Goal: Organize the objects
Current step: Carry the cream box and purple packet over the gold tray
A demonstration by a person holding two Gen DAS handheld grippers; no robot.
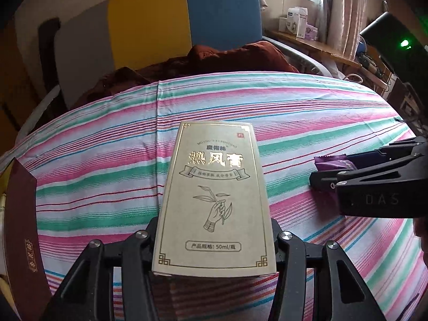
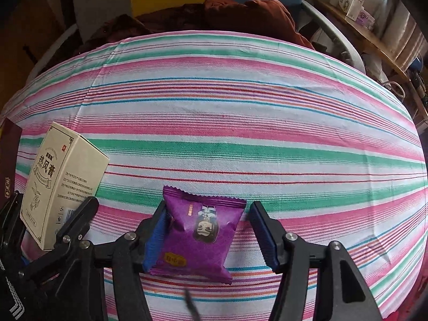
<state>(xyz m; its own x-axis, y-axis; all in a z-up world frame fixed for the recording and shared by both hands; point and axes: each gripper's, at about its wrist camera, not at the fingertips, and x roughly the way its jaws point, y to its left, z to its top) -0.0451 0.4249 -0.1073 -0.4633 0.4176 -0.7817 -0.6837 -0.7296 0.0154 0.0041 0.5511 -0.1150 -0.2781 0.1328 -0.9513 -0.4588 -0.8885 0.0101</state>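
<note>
A cream box with gold lettering (image 1: 214, 200) stands upright between the fingers of my left gripper (image 1: 214, 223), which is shut on its lower sides above the striped sheet (image 1: 307, 123). The right wrist view shows the same cream box (image 2: 53, 182) at the far left, clamped by the left gripper (image 2: 46, 208). A purple snack packet (image 2: 200, 230) lies between the jaws of my right gripper (image 2: 208, 206). The left blue pad (image 2: 156, 238) touches the packet. The right pad (image 2: 264, 235) stands apart from it. In the left wrist view the right gripper (image 1: 331, 169) reaches in from the right around the purple packet (image 1: 331, 161).
A dark red box (image 1: 21, 227) stands at the sheet's left edge, close to the cream box. A brown-red blanket (image 1: 227, 56) is bunched at the far end before a grey, yellow and blue headboard (image 1: 149, 18). A wooden shelf with small boxes (image 1: 299, 24) runs along the right.
</note>
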